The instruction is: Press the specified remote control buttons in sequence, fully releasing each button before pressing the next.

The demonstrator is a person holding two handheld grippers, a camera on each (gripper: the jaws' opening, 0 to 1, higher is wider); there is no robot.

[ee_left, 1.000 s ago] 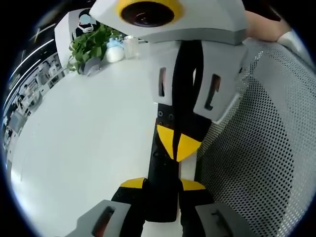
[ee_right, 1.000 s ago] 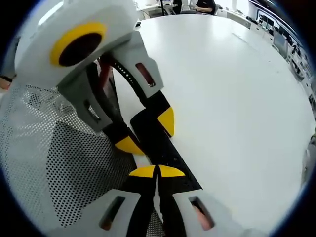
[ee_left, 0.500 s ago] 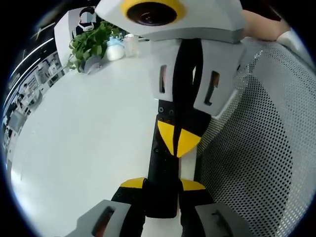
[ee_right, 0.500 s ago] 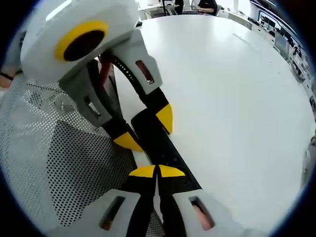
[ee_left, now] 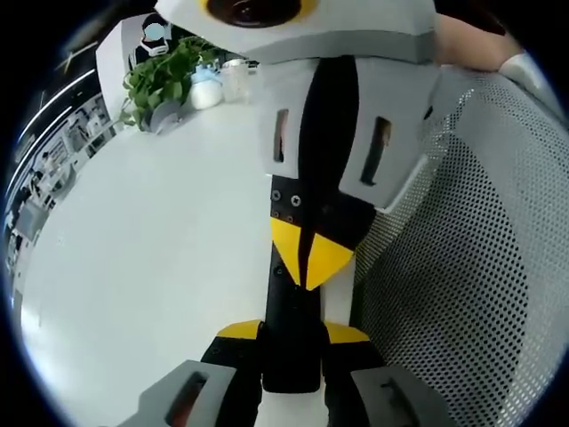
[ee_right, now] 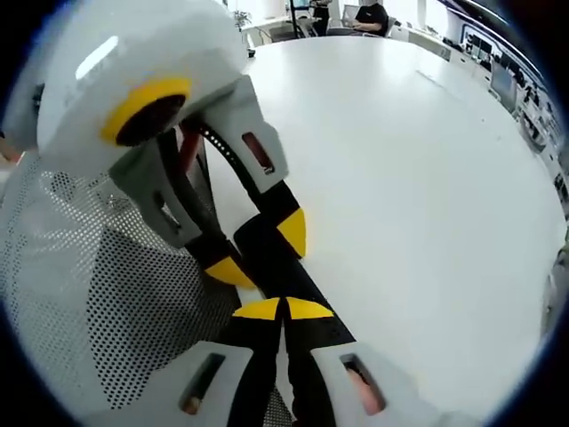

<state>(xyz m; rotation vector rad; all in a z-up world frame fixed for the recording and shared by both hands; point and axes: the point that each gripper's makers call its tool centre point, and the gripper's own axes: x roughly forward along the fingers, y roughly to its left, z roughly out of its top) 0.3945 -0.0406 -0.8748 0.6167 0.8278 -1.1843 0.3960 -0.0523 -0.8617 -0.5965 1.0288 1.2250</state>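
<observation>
Remote control [ee_left: 292, 342]: long, slim, black bar lying on the white table [ee_left: 142, 267] beside a perforated grey mesh surface [ee_left: 471, 267]; small round dots show on its top face near the far end, and no button labels are legible. Left gripper [ee_left: 293, 332] has its yellow-tipped jaws clamped on the near end of the remote, one on each long edge; right gripper [ee_right: 284, 309] has its yellow tips pressed together with no gap, resting on the remote's top face, grasping nothing. Each gripper appears in the other's view: right gripper's closed tips touch the remote's top in the left gripper view, left gripper's jaws straddle the remote in the right gripper view; a potted green plant [ee_left: 160, 80] stands at the far table edge.
</observation>
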